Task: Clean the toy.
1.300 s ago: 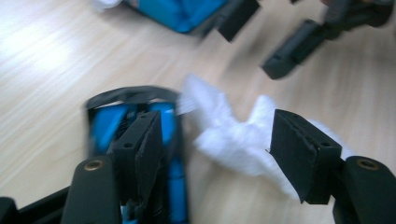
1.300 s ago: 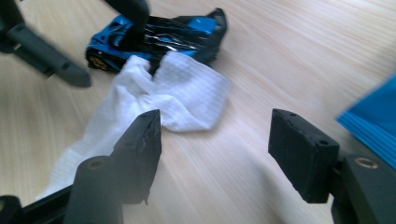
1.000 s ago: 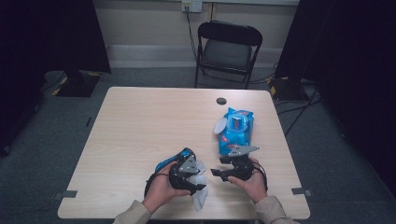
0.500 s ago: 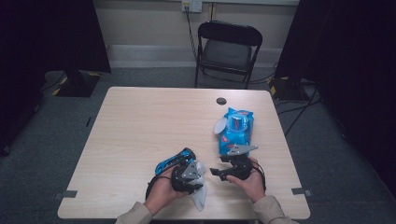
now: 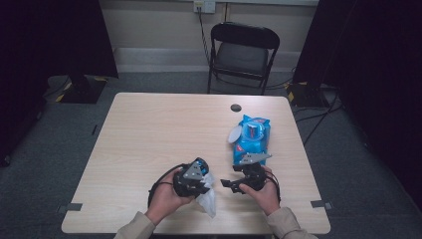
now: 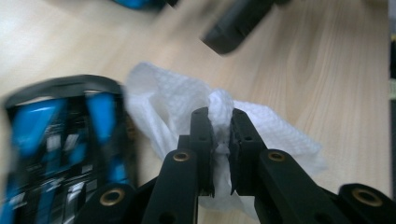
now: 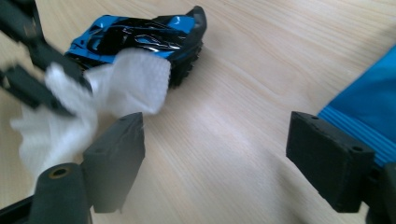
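Observation:
My left gripper (image 6: 219,122) is shut on a crumpled white wipe (image 6: 280,135); its jaws have just been closing on it. In the high view the wipe (image 5: 208,200) hangs from the left gripper (image 5: 205,187) near the table's front edge. A blue and black toy car (image 7: 140,37) lies right beside it, also seen at the left of the left gripper view as the car (image 6: 60,140). My right gripper (image 7: 219,140) stands open over bare table; its jaws have just been opening, with nothing between them. A blue wipes pack (image 5: 252,137) lies beyond the right gripper (image 5: 231,185).
A small black round disc (image 5: 236,107) sits on the wooden table (image 5: 149,134) near its far edge. A black folding chair (image 5: 244,50) stands behind the table. The pack's white lid flap (image 5: 234,134) is folded open to its left.
The left jaws have closed on the wipe and that hand has risen a little. The right jaws have spread wider; the right hand has stayed put.

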The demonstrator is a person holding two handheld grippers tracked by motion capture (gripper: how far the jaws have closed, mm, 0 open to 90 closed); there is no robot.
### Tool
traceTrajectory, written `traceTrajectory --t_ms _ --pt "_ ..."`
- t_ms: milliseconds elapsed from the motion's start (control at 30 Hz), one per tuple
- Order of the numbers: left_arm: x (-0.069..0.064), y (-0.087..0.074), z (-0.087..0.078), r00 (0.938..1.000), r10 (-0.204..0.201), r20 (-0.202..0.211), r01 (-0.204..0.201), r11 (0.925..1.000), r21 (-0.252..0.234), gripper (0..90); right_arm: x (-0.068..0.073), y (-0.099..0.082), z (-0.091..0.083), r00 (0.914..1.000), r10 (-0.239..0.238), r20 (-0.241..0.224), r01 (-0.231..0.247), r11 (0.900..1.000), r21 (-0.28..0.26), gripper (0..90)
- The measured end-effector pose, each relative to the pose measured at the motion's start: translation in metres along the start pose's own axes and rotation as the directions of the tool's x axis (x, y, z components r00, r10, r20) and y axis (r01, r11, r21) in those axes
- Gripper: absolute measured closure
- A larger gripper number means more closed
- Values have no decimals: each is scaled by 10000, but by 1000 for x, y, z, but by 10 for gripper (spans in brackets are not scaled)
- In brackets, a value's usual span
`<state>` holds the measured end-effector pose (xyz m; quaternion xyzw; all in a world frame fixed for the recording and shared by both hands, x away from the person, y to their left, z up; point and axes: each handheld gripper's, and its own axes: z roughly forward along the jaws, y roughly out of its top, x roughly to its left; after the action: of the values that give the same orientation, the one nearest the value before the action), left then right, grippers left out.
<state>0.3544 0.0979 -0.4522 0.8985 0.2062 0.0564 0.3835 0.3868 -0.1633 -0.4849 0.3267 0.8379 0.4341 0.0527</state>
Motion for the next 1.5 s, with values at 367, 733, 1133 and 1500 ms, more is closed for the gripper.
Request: traceTrajectory --t_ms 367,733,1133,1500 --pt "49 -14 -54 9800 -1483 -1330 1324 9838 -1210 819 25 22 25 9947 -750 -703 752 9972 -8 155" --pt "89 -44 -56 9346 -3040 -1844 2725 9456 -1777 817 55 50 53 9805 -1753 -889 1758 9844 -20 151" --pt "117 -38 -28 9020 -3762 -2120 3377 9205 -1966 816 65 61 77 9738 -2207 -542 2204 9753 -124 139" --pt "124 -30 9 8952 -3651 -2555 3351 9295 -1542 789 64 55 94 9684 -2495 -18 2495 9681 238 140"
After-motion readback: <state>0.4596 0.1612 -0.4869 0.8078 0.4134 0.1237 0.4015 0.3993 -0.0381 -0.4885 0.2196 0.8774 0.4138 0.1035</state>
